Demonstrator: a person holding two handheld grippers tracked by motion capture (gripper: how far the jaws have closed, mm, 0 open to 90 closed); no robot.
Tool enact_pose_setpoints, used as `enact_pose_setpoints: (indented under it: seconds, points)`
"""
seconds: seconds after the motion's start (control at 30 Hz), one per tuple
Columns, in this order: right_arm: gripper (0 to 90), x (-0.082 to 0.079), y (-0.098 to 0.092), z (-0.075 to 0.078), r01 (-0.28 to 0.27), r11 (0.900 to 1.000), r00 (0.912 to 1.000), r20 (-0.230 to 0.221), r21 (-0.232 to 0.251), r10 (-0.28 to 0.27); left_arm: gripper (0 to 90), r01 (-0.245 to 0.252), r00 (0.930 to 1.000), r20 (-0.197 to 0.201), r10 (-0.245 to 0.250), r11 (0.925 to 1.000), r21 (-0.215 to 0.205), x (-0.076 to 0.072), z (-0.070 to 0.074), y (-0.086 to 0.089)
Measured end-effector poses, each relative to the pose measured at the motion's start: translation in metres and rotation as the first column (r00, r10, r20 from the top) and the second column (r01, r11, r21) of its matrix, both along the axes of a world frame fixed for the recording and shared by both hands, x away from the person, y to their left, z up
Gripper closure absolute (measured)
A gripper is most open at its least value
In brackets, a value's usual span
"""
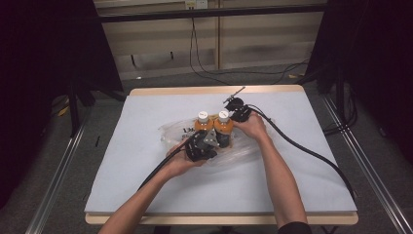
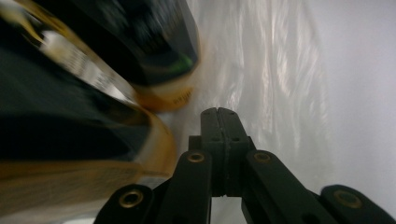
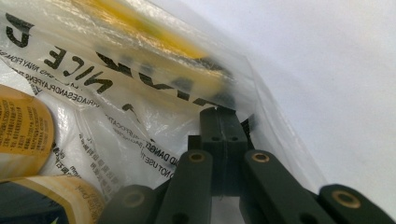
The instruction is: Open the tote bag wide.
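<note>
Two bottles of orange drink stand upright side by side, touching, in the middle of the worktop (image 1: 146, 146). The left bottle (image 1: 202, 123) and the right bottle (image 1: 223, 122) each have a white cap, an orange shoulder and a dark label lower down. Both rest on a clear plastic bag (image 1: 175, 130) that lies crumpled and spread flat beneath and around them, reaching farthest to the left of the bottles; black warning print runs across its film.
</note>
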State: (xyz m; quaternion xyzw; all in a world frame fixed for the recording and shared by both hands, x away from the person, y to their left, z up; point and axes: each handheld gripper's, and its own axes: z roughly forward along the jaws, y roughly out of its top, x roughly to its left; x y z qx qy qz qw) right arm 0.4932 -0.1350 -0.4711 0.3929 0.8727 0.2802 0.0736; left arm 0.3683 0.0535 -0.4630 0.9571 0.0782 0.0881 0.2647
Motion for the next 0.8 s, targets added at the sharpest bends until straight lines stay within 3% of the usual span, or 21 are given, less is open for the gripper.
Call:
enact_pose_setpoints:
  seconds: [0.07,0.17,0.37,0.5,0.67,0.8]
  points:
    - [90.0,0.000,0.001,0.000,0.006,1.000,1.0000,-0.001,0.004,-0.006,90.0,-0.001,0.9998,-0.018,0.001,0.9997,-0.023,-0.001,-0.002,0.000]
    - [90.0,0.001,0.001,0.000,0.010,1.000,1.0000,0.001,0.005,-0.010,90.0,0.027,0.9985,-0.048,-0.028,0.9994,-0.023,-0.006,-0.001,0.002]
    - [90.0,0.010,0.002,-0.001,0.058,0.998,0.9983,-0.009,0.017,-0.058,90.0,0.054,0.9971,-0.052,-0.056,0.9981,-0.030,-0.020,-0.002,0.006]
    - [90.0,0.014,0.005,0.000,0.078,0.997,0.9970,-0.001,-0.022,-0.078,90.0,0.069,0.9945,-0.076,-0.073,0.9967,-0.043,-0.023,-0.002,0.010]
    - [90.0,0.019,0.010,0.001,0.100,0.994,0.9949,0.017,-0.049,-0.099,90.0,0.098,0.9936,-0.052,-0.100,0.9944,-0.041,-0.035,-0.002,0.015]
    - [90.0,0.022,0.014,0.000,0.112,0.993,0.9934,0.027,-0.041,-0.111,90.0,0.098,0.9926,-0.066,-0.101,0.9940,-0.048,-0.034,-0.002,0.017]
